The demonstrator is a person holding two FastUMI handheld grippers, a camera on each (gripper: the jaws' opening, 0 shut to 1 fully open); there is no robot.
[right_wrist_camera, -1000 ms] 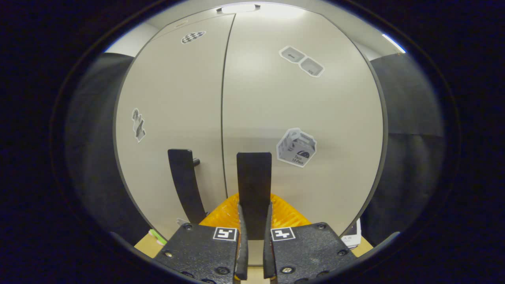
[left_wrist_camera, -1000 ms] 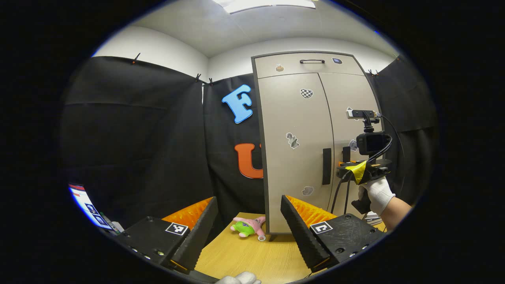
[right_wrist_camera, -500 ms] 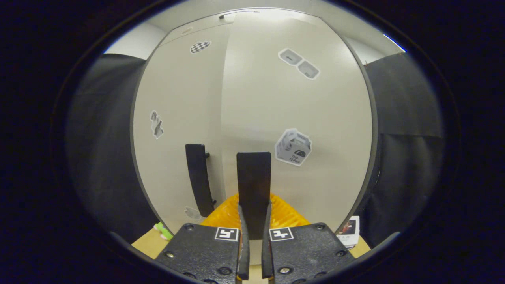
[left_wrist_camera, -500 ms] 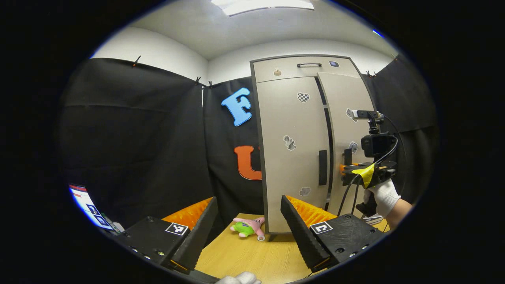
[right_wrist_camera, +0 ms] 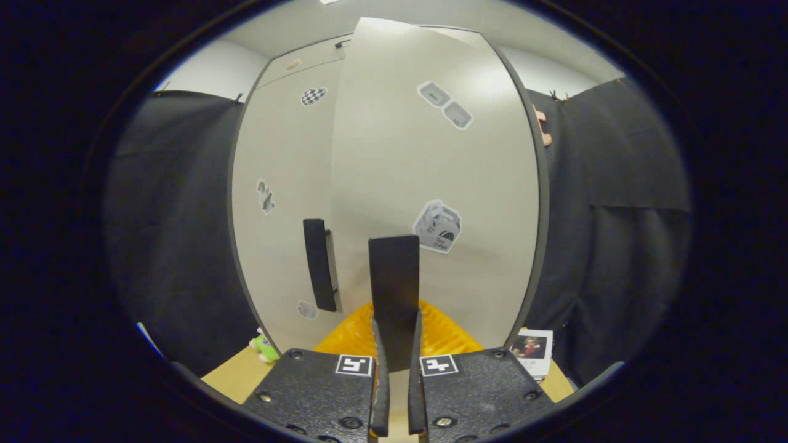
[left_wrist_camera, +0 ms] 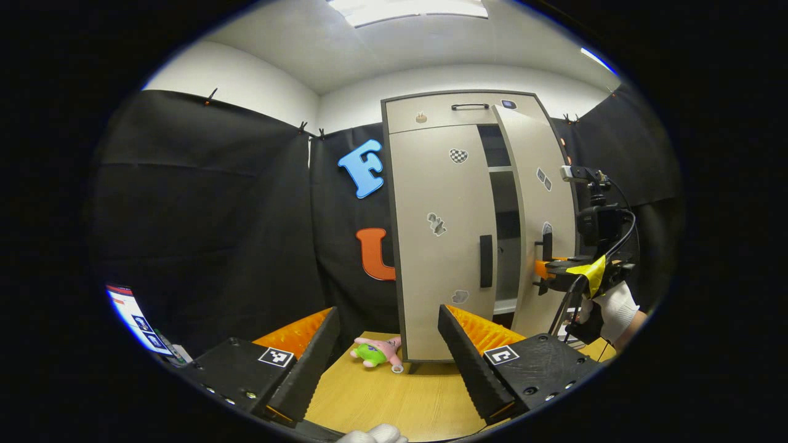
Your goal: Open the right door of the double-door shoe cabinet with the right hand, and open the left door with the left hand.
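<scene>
Right claw (right_wrist_camera: 394, 344) clenched on right door handle (right_wrist_camera: 394, 289), centre of right gripper view — right door (left_wrist_camera: 538, 215) ajar. Left claw (left_wrist_camera: 388, 344) released, bottom centre of left gripper view, above desk (left_wrist_camera: 394, 400). Left door (left_wrist_camera: 440, 234) closed.

A light wooden table (left_wrist_camera: 394, 400) carries a tall beige shoe cabinet (left_wrist_camera: 431, 246) standing at its far edge. A pink and green plush toy (left_wrist_camera: 374, 352) lies at the cabinet's nine o'clock. A small photo card (right_wrist_camera: 532, 352) rests at its three o'clock.
</scene>
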